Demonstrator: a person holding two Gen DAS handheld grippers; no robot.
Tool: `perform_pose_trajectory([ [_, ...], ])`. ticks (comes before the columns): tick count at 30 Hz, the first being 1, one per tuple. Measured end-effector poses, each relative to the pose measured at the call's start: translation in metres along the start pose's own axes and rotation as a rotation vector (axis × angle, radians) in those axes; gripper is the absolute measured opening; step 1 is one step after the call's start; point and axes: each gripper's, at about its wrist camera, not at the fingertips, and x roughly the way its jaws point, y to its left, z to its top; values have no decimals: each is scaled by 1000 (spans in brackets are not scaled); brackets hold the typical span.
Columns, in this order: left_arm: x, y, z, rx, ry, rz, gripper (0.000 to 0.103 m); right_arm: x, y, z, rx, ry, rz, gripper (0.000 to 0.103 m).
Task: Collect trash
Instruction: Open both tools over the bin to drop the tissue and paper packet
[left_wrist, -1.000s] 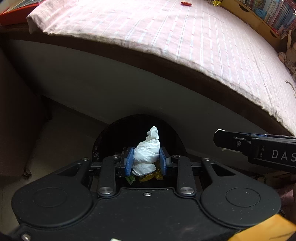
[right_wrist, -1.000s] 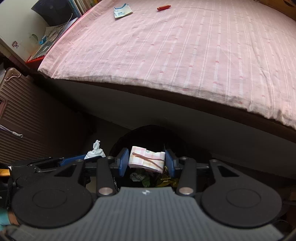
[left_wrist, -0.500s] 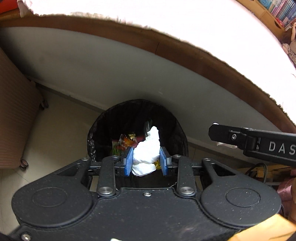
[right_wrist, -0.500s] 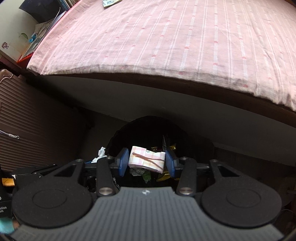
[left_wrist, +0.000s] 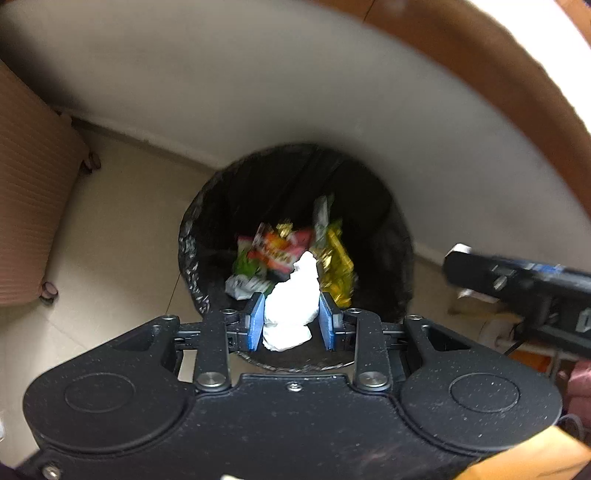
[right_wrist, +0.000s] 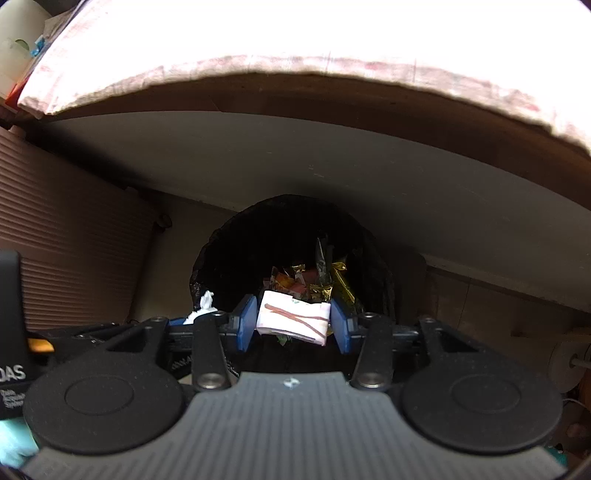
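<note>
The left gripper (left_wrist: 291, 320) pinched a crumpled white tissue (left_wrist: 291, 302) above the mouth of the black-lined bin (left_wrist: 192, 258); the right gripper (right_wrist: 293, 320) clamped a folded pink-striped paper packet (right_wrist: 293, 317) over the same opening. For clean drops, both loads were best centred over the wrappers (left_wrist: 280, 247) before release.

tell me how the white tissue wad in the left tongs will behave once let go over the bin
The tissue wad looks crumpled and soft, so probably very light and floppy. It should drop slowly into the black bin without rolling. Its creased folds might cling briefly to a pad.
</note>
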Motion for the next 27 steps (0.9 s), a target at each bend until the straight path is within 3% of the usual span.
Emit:
perform_pose_trajectory([
  [7, 19, 7, -5, -3, 50, 16, 29, 18, -1, 6, 10, 22, -18, 50],
  [19, 28, 0, -4, 6, 45, 4, 30, 31, -1, 4, 17, 47, -39, 52],
  [23, 26, -3, -1, 7, 32, 23, 50, 32, -3, 4, 20, 37, -39, 61],
  [27, 24, -7, 2, 23, 8, 31, 61, 30, -5, 4, 27, 26, -36, 65],
])
